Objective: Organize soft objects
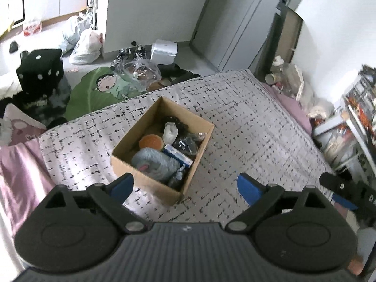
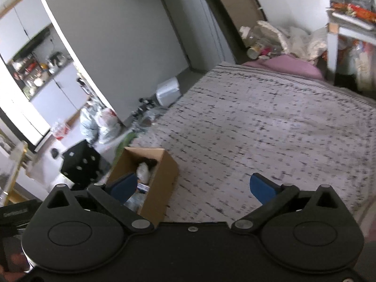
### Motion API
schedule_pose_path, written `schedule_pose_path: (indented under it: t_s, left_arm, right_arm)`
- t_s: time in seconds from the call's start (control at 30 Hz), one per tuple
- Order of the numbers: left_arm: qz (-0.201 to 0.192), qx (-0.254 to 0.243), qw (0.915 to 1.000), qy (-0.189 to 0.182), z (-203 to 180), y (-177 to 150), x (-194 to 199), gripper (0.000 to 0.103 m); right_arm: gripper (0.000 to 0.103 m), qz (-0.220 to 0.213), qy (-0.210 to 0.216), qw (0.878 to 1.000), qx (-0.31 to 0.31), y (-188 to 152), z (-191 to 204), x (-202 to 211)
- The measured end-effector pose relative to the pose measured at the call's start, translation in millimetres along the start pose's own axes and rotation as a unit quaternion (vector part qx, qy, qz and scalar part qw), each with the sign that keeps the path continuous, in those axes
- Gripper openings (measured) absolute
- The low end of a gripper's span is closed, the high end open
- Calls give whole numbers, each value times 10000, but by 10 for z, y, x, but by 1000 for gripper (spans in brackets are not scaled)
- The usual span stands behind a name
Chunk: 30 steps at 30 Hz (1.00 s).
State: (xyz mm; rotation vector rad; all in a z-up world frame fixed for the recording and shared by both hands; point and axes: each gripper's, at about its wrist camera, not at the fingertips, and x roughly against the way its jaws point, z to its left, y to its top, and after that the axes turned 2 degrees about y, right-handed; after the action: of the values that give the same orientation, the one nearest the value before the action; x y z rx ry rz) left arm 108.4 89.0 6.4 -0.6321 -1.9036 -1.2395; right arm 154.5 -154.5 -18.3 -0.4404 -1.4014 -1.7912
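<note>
An open cardboard box [image 1: 131, 141] stands on the patterned grey bedspread [image 1: 246, 129]. Inside lie a grey-blue plush toy [image 1: 155, 163], an orange round soft thing [image 1: 151, 142], a white bundle [image 1: 170, 132], a blue-white packet [image 1: 178, 156] and dark items [image 1: 185, 144]. My left gripper [image 1: 185, 186] is open and empty, held above the box's near corner. My right gripper [image 2: 193, 188] is open and empty, above the bedspread [image 2: 270, 122] to the right of the box [image 2: 162, 183]. The right gripper's tip also shows in the left wrist view [image 1: 343, 188].
On the floor beyond the bed lie a green cartoon cushion [image 1: 98, 89], a black dice-shaped cushion [image 1: 41, 70], plastic bags [image 1: 87, 44], shoes [image 1: 131, 54] and a white box [image 1: 163, 51]. A pink sheet [image 1: 21, 171] hangs at the left. Cluttered shelves [image 1: 359, 122] stand at the right.
</note>
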Motion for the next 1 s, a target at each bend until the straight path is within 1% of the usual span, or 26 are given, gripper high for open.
schedule_pose_path:
  t_s: [0.17,0.3,0.5,0.7,0.87,0.93,1.0]
  left_arm:
    - [-73,-205,9996,167,-55,-91,213,95]
    - [-133,-268,9993,245,-65,-158,374,97]
    - [-291,-514,9979,250,-151,-284,598,98]
    - [-540,-735,9953,330,-230,-447,767,98]
    - [-783,-742,9934,394,-192,-592,900,98]
    - [-945,-767,9913,503,-191,-674,939,98]
    - [-1009,-855,9899,514,-198,-762,946,98]
  right_arm:
    - [103,86,-148,9997,146,-48,30,210]
    - [103,97,-221,9995,215,-71,49,378]
    - [103,-156,-369,9975,580,-126,161,667]
    - [103,-361,-432,9954,777,-229,240,864]
    - [103,-530,-599,9924,940,-421,337,986]
    - [103,-571,-669,9915,960,-511,380,1013]
    - [103,-720,-734,9902,941,-605,406,1048]
